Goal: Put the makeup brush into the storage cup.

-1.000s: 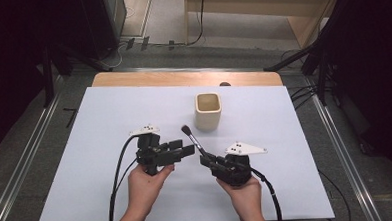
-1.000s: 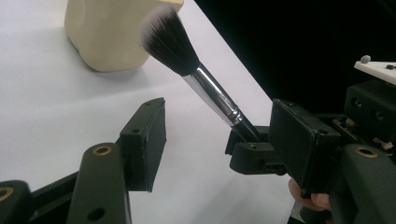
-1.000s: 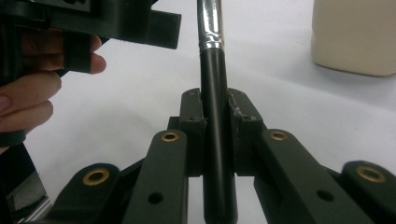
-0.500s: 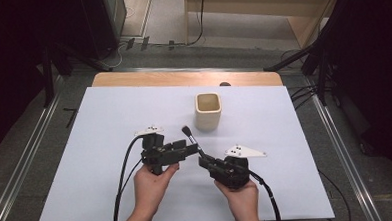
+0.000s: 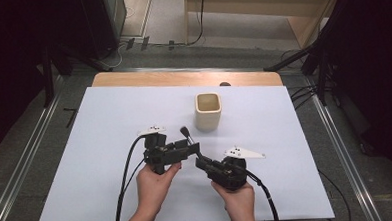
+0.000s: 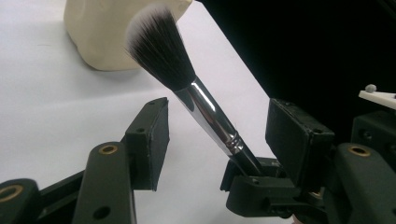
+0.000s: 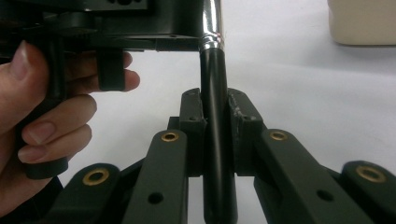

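Since the earlier frame the left gripper (image 5: pixel 188 150) has swung in toward the brush (image 6: pixel 201 107); its jaws have been closing, still clear of the chrome ferrule between them. If they bite that slick, round metal it could twist or slip. The right gripper (image 7: pixel 215 121) clamps the glossy black handle, brush tilted above the white table (image 5: pixel 109 119), soft dark bristles near the cream, squarish cup (image 5: pixel 207 111).
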The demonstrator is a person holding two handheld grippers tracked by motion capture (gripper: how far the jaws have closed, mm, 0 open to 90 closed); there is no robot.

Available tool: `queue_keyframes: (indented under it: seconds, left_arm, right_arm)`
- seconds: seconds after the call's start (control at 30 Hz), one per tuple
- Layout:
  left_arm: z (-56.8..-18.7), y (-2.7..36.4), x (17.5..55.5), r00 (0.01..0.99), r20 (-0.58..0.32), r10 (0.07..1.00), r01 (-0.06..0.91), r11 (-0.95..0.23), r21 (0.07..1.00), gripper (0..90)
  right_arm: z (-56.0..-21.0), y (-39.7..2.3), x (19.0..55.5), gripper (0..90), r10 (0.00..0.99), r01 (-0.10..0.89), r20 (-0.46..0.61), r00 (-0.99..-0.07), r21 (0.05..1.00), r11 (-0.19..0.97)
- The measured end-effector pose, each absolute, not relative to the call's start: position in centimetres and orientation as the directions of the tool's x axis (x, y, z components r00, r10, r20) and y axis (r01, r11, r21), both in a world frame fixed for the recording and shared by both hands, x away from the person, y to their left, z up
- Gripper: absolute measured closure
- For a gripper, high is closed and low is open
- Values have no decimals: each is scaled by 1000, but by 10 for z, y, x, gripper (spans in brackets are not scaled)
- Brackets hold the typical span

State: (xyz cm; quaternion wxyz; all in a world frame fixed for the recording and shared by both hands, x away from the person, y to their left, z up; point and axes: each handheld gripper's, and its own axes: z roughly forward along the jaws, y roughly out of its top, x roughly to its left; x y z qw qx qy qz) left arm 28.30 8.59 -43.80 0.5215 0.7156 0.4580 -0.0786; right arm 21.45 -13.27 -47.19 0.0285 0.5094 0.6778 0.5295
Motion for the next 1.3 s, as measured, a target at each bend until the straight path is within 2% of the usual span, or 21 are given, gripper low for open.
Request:
queue_keyframes:
  seconds: [0.37, 0.67, 1.3]
  left_arm:
    - [-440, 84, 285, 545, -624, 560, 755, -4, 655, 453]
    - [-447, 86, 287, 497, -689, 527, 790, 54, 611, 535]
    - [-449, 87, 287, 485, -710, 511, 801, 66, 595, 687]
  right_arm:
    - [-473, -130, 214, 790, 713, 656, 510, -481, 749, -94]
    - [-476, -129, 214, 790, 712, 660, 520, -472, 744, -105]
    - [-477, -127, 213, 789, 716, 655, 512, -475, 749, -100]
